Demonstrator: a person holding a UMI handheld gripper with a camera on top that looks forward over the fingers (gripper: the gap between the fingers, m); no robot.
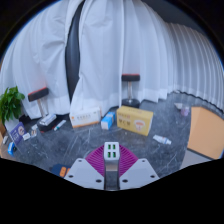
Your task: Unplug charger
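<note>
A small white charger block (pixel 112 151) with several dark ports on its face stands upright between my fingers. My gripper (pixel 112 158) is shut on it, and both pink pads (pixel 96 159) press on its sides. The charger is held over the near part of the dark marbled table (pixel 70 148). No socket or power strip shows near it, and no cable can be seen on it.
A yellow cardboard box (pixel 135 120), a small white-and-blue box (pixel 107 120) and a flat pale box (pixel 85 118) stand beyond the fingers. A green plant (pixel 11 103) is far left and an orange panel (pixel 207 132) at the right. Two stools (pixel 131 88) stand before white curtains.
</note>
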